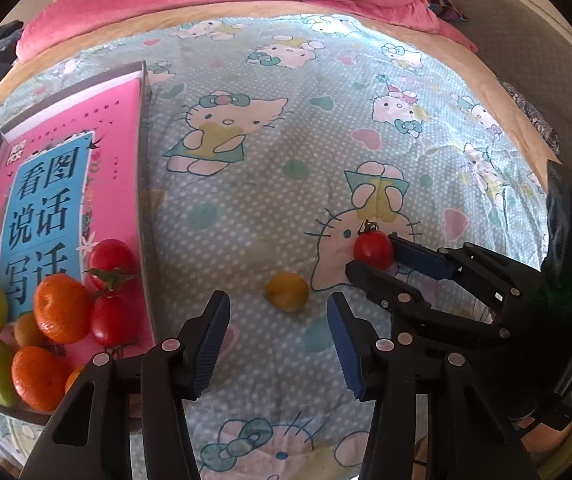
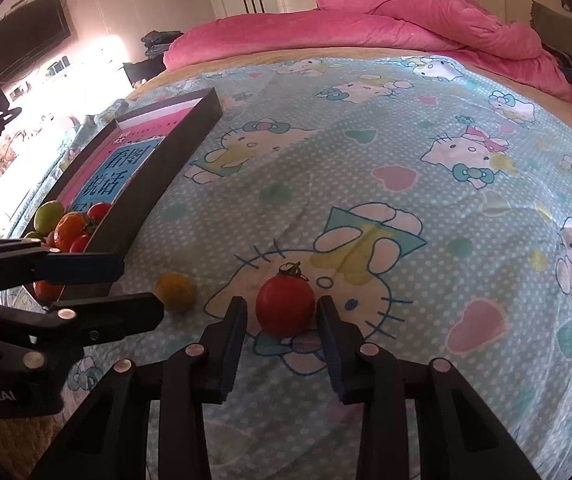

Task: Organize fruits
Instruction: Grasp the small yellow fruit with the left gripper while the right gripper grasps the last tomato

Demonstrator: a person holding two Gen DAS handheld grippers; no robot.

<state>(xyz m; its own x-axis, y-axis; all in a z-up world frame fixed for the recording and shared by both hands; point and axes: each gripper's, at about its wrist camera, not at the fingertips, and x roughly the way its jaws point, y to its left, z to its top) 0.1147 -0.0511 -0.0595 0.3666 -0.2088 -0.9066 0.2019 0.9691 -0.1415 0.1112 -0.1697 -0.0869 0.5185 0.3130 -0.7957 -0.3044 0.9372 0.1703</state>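
right tongs (image 2: 281, 312) pinching tomato (image 2: 285, 305), stem up | left tongs (image 1: 277, 344) spread, empty

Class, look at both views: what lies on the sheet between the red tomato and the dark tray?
One small yellow fruit lies between the tomato and the tray; otherwise bare sheet. Both views show it.

Daylight glared white from the left in the right wrist view; both fisheye views bent, darkened at edges, colours washed.
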